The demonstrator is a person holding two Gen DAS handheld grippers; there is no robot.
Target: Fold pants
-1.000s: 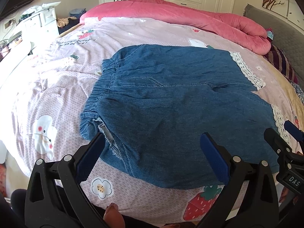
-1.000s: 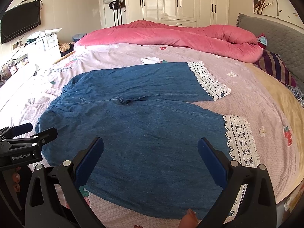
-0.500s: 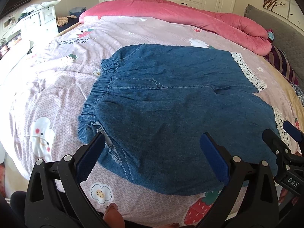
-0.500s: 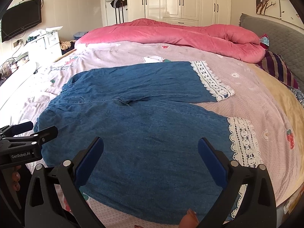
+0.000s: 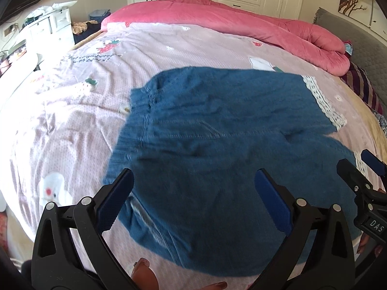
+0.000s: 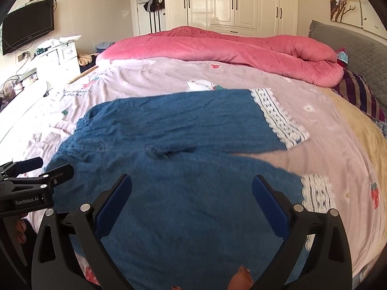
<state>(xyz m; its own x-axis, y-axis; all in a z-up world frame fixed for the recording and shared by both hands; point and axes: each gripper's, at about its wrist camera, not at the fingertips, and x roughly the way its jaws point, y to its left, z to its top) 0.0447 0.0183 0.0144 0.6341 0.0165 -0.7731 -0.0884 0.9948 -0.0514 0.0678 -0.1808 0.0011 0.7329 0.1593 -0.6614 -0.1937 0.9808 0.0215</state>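
**Technician A:** Largest item first?

**Technician B:** The bed [image 6: 333, 145], covered by a pale pink printed sheet. A pink quilt [image 6: 229, 48] is bunched along the far edge, in front of the white wardrobe [image 6: 232, 2].

**Technician A:** Location of the pants?

**Technician B:** The blue denim pants [image 6: 174, 169] lie flat on the sheet at the near side of the bed, unfolded. The elastic waistband [image 5: 135, 120] points to the left; both legs run to the right and end in white lace cuffs [image 6: 278, 118]. The legs are apart at the cuffs — a wedge of sheet shows between them.

**Technician A:** State of the left gripper?

**Technician B:** The left gripper [image 5: 193, 193] has its jaws spread wide and holds nothing. It sits over the waistband end of the near leg; whether it touches the fabric cannot be told.

**Technician A:** And the right gripper?

**Technician B:** The right gripper [image 6: 191, 195] is also spread wide, with nothing between the blue pads [image 6: 113, 205]. It sits over the middle of the near leg — contact cannot be told. Each gripper shows at the edge of the other's view.
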